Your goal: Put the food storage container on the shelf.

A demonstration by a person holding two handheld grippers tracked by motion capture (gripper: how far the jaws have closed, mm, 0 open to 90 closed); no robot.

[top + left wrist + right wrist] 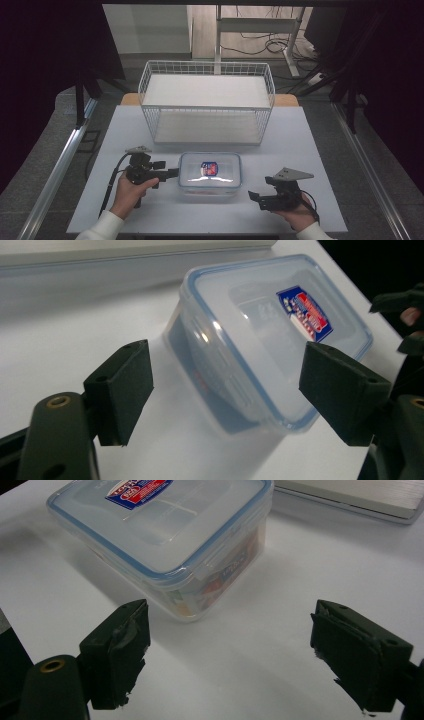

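Closest to the person's side of the white table, two sleeved forearms come in, each hand holding a claw. On the left, the left claw points toward the clear plastic container and sits just beside its left end; seen along its own jaws, they stand wide apart with the container's near corner between them, not pinched. On the right, the right claw rests low near the container's right front corner, a little apart from it; its jaws are likewise spread, with bare table between them and the container just beyond. That container stands in the middle of the table's front half, upright, its blue-rimmed lid on and a red, white and blue label on top; coloured packaging shows faintly through its wall. Behind it, near the far edge, stands a white wire basket with two white shelves. Beyond the table, a metal frame and cables lie on the floor.
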